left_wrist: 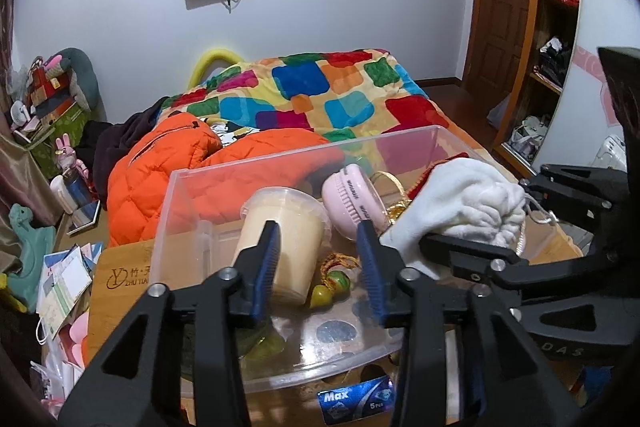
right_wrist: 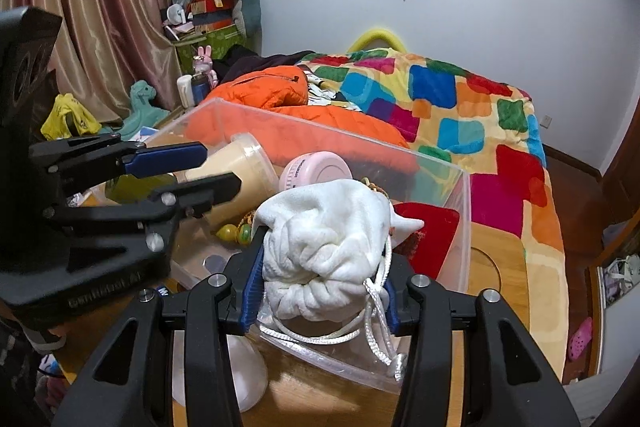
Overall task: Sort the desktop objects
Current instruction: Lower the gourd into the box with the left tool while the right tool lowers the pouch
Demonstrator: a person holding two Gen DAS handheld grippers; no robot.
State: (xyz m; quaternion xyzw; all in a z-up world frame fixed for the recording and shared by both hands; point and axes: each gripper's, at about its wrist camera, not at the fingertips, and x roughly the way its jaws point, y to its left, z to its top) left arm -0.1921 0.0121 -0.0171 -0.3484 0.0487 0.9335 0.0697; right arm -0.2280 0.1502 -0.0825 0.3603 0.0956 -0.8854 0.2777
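R claw (right_wrist: 320, 291) pinching white drawstring pouch (right_wrist: 324, 251) – plush, bunched, cord dangling – at near-right rim of clear bin (right_wrist: 466, 227) on wooden desk (right_wrist: 496, 267). L claw (left_wrist: 320, 259) spread, nothing gripped, pads just over cream cup (left_wrist: 280, 243) lying tilted in bin. Pink round case (left_wrist: 352, 199) + green/yellow bead charm (left_wrist: 332, 287) beside cup
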